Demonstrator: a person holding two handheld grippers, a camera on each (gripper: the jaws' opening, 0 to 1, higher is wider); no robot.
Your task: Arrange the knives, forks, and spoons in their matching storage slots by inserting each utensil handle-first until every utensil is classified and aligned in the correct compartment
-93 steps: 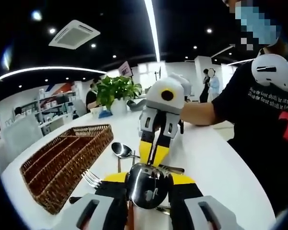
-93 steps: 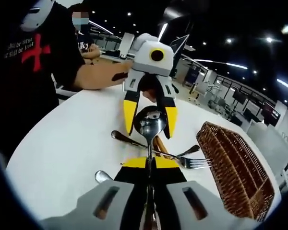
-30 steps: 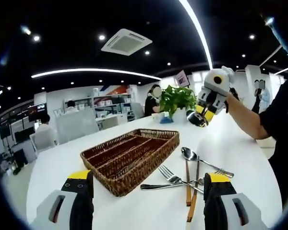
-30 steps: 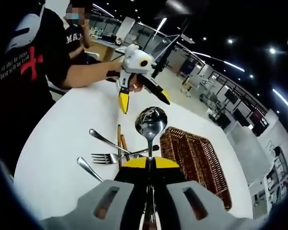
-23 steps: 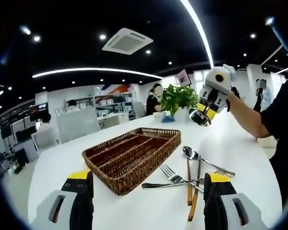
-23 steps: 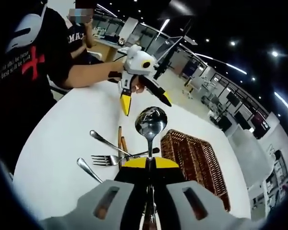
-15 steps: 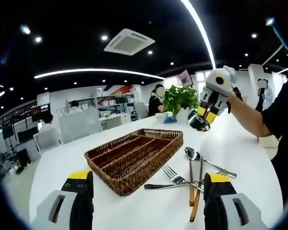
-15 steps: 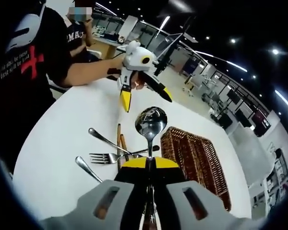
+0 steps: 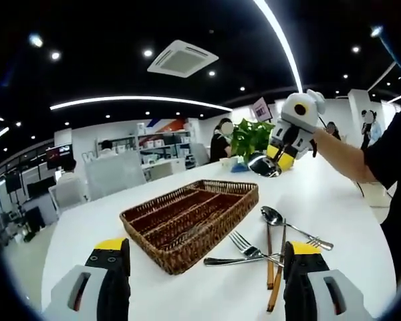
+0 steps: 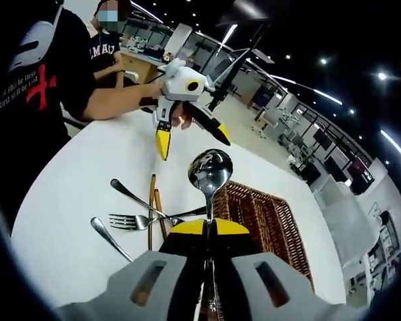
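Both views bright, evenly lit from overhead: ceiling strip lights (image 9: 281, 40) and round spots. White tabletop (image 9: 207, 294) shows only faint, soft shadows. Spoon bowl (image 10: 210, 172) carries specular glare. Strong fisheye bending at edges; far background soft.

The left tool (image 9: 204, 267), closed around the spoon's (image 10: 210, 172) bowl three seconds ago, now stands wide open and empty, lifted away. The right tool (image 10: 209, 231) alone grips the spoon, raised above the wicker tray (image 9: 187, 217).
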